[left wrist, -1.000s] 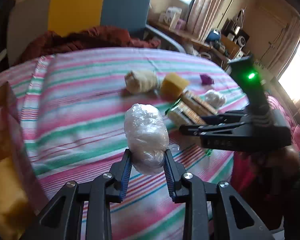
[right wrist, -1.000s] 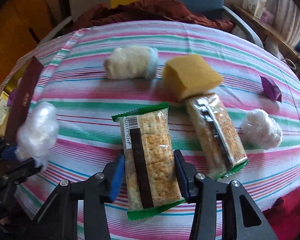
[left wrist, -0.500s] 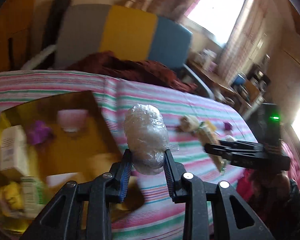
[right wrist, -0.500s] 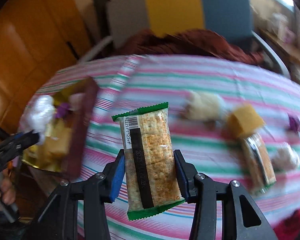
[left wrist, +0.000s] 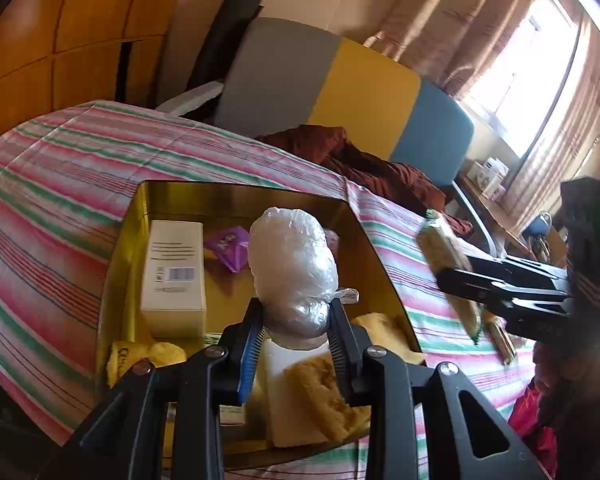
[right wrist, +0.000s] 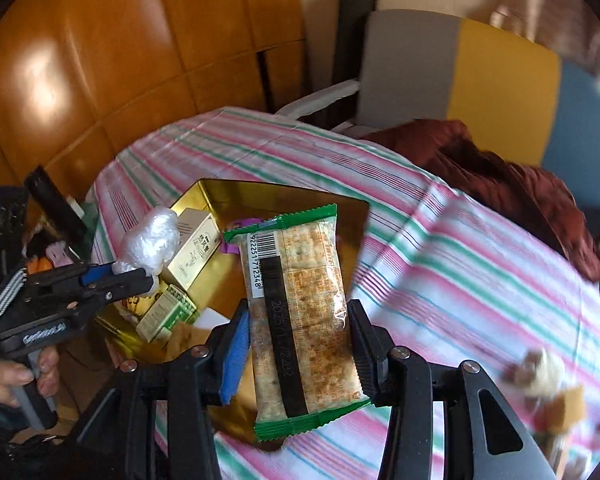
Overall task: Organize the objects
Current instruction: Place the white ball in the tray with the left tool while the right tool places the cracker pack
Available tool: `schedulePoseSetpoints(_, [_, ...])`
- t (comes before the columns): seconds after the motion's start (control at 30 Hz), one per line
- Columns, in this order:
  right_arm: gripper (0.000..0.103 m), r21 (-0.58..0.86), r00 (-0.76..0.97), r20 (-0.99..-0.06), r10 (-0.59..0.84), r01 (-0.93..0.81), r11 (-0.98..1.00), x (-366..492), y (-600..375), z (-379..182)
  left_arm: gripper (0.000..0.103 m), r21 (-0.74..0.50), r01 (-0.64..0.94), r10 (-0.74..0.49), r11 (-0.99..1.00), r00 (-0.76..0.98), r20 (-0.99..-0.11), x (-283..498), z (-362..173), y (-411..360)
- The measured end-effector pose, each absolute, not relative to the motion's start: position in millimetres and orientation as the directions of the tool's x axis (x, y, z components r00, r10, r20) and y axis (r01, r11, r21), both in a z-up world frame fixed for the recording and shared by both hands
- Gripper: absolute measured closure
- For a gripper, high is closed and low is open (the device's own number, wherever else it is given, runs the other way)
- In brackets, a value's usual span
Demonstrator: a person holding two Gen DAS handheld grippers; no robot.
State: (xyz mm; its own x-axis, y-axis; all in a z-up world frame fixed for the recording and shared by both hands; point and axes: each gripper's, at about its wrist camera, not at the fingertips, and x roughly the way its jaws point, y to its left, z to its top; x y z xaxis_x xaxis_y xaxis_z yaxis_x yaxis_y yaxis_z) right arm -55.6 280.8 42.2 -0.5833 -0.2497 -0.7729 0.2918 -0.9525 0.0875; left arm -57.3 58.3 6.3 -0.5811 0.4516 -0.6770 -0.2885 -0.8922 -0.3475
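My left gripper point(left wrist: 296, 320) is shut on a clear plastic-wrapped bundle point(left wrist: 292, 264) and holds it above the gold tin box point(left wrist: 384, 276). In the right wrist view the same bundle point(right wrist: 152, 240) hangs over the tin's point(right wrist: 220, 196) near left corner. My right gripper point(right wrist: 300, 340) is shut on a green-edged cracker packet point(right wrist: 300, 312), upright, in front of the tin's right side. From the left wrist view the right gripper point(left wrist: 456, 280) with its packet point(left wrist: 444, 252) is over the striped cloth just right of the tin.
The tin holds a white carton point(left wrist: 174, 264), a purple wrapper point(left wrist: 228, 246), yellow sponges point(left wrist: 320, 392) and small packets. The striped tablecloth point(right wrist: 460, 264) carries blurred items at far right point(right wrist: 548, 376). A grey-yellow-blue chair point(left wrist: 340, 92) with a red cloth point(left wrist: 360, 160) stands behind. A hand point(right wrist: 16, 376) grips the left tool.
Both grippers swung left from the scattered items to the gold tin, each carrying its load. The tin now fills the left wrist view and the bundle hangs over it.
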Motion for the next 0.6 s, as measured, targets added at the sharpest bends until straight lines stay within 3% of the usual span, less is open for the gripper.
schedulePoseSetpoints(0.17, [0.054,0.062,-0.528,-0.81,-0.257,0.359,-0.931,-91,250,25,0.072,-0.339,-0.267,0.431,-0.902,-0.587,-0.685,-65,0,52])
schedulePoseSetpoints(0.23, [0.048,0.061,-0.51,-0.821,-0.255,0.366,-0.928,-99,246,17,0.072,-0.331,-0.249,0.414,-0.91,-0.587,-0.695,-67,-5,50])
schedulePoseSetpoints(0.3, [0.035,0.056,-0.501,-0.832,-0.238,0.351,-0.935,-106,244,10,0.071,-0.318,-0.24,0.399,-0.917,-0.563,-0.724,-72,-13,50])
schedulePoseSetpoints(0.4, [0.033,0.091,-0.5,-0.828,-0.252,0.324,-0.942,-105,251,6,0.071,-0.313,-0.221,0.383,-0.924,-0.543,-0.747,-72,-22,47])
schedulePoseSetpoints(0.6, [0.023,0.113,-0.516,-0.817,-0.257,0.294,-0.949,-84,258,6,0.059,-0.316,-0.208,0.378,-0.926,-0.521,-0.765,-73,-30,52])
